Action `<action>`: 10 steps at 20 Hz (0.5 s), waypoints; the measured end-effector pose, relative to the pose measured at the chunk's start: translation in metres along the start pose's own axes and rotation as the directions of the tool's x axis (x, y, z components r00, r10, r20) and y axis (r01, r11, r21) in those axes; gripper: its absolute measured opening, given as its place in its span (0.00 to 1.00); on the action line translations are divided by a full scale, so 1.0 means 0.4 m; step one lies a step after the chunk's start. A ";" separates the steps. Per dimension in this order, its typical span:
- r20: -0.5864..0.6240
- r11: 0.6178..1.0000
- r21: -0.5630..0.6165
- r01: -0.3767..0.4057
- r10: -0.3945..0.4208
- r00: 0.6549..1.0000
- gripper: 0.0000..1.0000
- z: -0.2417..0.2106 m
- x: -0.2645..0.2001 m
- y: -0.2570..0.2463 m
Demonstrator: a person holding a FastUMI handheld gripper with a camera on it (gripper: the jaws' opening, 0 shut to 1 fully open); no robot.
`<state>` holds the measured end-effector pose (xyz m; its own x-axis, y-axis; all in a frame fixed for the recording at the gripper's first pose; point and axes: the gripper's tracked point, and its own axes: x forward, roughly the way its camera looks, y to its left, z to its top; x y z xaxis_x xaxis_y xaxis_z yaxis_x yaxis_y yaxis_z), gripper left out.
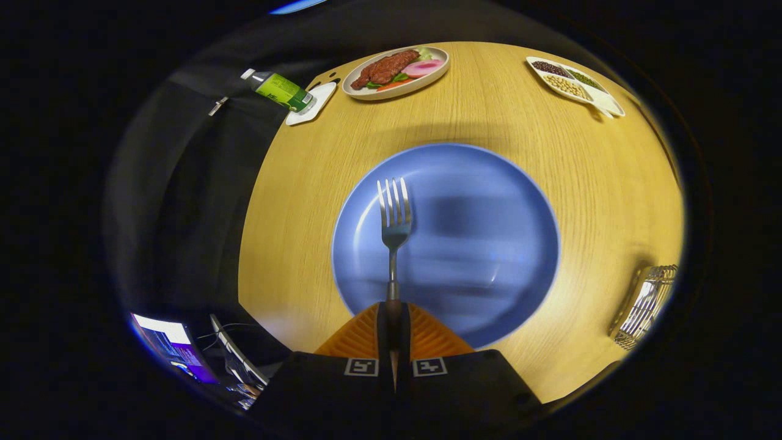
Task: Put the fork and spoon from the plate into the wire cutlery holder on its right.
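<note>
Fork (394, 227) is clamped in my gripper (393, 333) right now, both fingers (360, 338) pressed together on the handle, with the tines pointing straight ahead of me. The head of it sits out over the blue plate (489, 201), which is just ahead of and under the fingers. I honestly can't tell if the fork is lifted clear of the plate or brushing it, the plate surface looks smeary from here. I can't make out a spoon on the plate; there's only a blurry dark patch to the right of the fork head, and I can't tell what it is.

Wire cutlery holder (647, 302) is off to my right, near the table's edge and well apart from the plate. Looks like something shiny is inside it, but it's too squashed by the lens for me to say what.

Everything sits on a light wooden table (293, 232). Way beyond the plate there's a dish of food (396, 71) with meat and veggies, and to the left of that a green-label bottle (278, 89) lying tilted on a small white tray (313, 104). Far ahead to the right is a divided snack dish (574, 84) with beans and seeds in its compartments. Down to my left, off the table, a lit screen (168, 342) and some cables.
</note>
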<state>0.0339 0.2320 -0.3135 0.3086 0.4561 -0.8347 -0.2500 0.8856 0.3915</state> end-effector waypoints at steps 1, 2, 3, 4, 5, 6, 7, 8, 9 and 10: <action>0.002 1.000 -0.008 -0.004 0.004 1.000 0.06 -0.007 -0.027 -0.006; 0.007 1.000 -0.017 -0.003 0.003 1.000 0.06 -0.013 -0.059 -0.018; 0.014 1.000 -0.028 -0.002 0.002 1.000 0.06 -0.019 -0.089 -0.028; 0.023 0.999 -0.038 0.003 -0.002 1.000 0.05 -0.024 -0.119 -0.042; 0.034 0.999 -0.045 0.009 -0.008 0.999 0.06 -0.029 -0.149 -0.057; 0.046 0.999 -0.046 0.014 -0.012 0.999 0.06 -0.032 -0.174 -0.072; 0.059 0.999 -0.042 0.021 -0.019 0.998 0.06 -0.035 -0.202 -0.088; 0.075 0.999 -0.031 0.027 -0.024 0.997 0.06 -0.036 -0.231 -0.104; 0.087 0.999 -0.021 0.032 -0.030 0.996 0.06 -0.038 -0.259 -0.119; 0.098 0.999 -0.013 0.040 -0.039 0.994 0.05 -0.039 -0.287 -0.138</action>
<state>-0.0021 0.1292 -0.2454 0.4067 0.4281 -0.8070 -0.2494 0.9019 0.3527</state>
